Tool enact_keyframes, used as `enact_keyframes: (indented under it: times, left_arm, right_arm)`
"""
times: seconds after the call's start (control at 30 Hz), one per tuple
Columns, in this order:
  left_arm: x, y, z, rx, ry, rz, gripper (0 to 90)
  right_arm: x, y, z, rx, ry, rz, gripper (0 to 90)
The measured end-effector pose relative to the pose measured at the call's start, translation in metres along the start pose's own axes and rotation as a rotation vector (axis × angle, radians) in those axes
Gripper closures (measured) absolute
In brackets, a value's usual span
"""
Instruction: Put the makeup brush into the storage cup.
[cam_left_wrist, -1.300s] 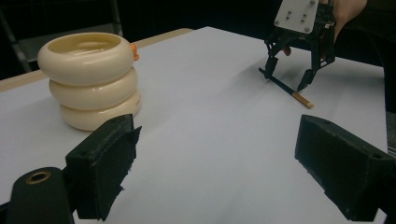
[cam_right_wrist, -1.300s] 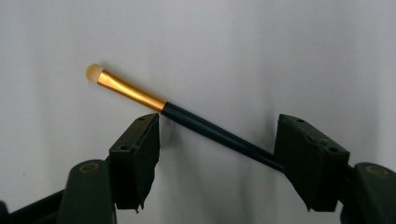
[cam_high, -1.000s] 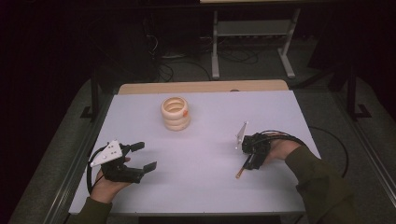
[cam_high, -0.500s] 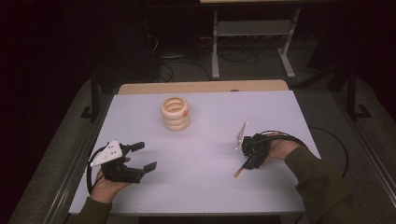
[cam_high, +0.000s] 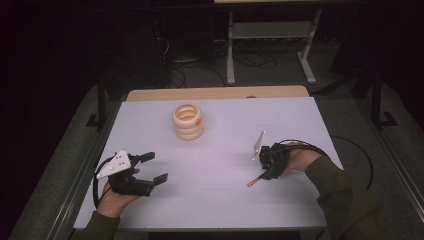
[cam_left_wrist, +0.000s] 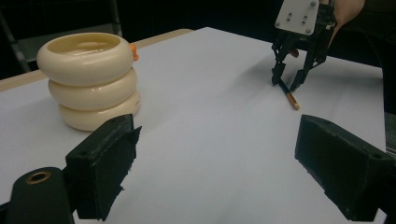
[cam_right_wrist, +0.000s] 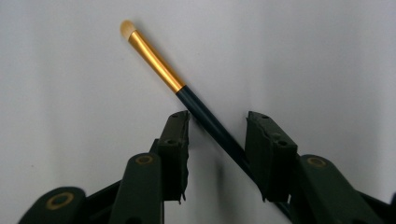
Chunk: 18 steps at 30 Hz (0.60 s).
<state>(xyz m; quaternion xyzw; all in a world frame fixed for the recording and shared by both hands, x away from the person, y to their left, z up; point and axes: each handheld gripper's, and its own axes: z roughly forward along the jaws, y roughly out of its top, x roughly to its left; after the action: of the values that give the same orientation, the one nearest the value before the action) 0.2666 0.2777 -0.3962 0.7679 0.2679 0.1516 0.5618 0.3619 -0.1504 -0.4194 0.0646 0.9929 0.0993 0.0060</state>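
1. On the right side of the white table (cam_high: 220, 200), the right gripper (cam_right_wrist: 217, 140) is straddling a small brush (cam_right_wrist: 187, 98); dark handle lying flat between its two jaws, gold ferrule and pale tip pointing away from the gripper.
2. Jaws are standing apart, one either side of the handle; the left pad looks to be brushing it, not clamped yet.
3. Judging the step as grasping the brush (cam_high: 256, 180): handle is crossing the gap at a slant, so turning the wrist to square the pads with it before closing should be helping.
4. Closing slowly on the dark handle, not the ferrule, keeping pads low to the tabletop so the thin handle isn't rolling or skidding out.
5. Left gripper (cam_high: 150, 167) is resting near the front left, jaws wide apart, holding nothing.
6. Stack of cream rings (cam_high: 188, 121) is sitting toward the back middle, well apart from both grippers.
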Motion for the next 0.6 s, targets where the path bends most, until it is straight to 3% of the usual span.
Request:
enact_keyframes:
  times: [0.6]
  left_arm:
    - [-0.0001, -0.0002, 0.0004, 0.000, -0.002, -0.003, 12.0]
  right_arm:
    - [0.0010, -0.0001, -0.0009, 0.012, 0.009, 0.000, 71.7]
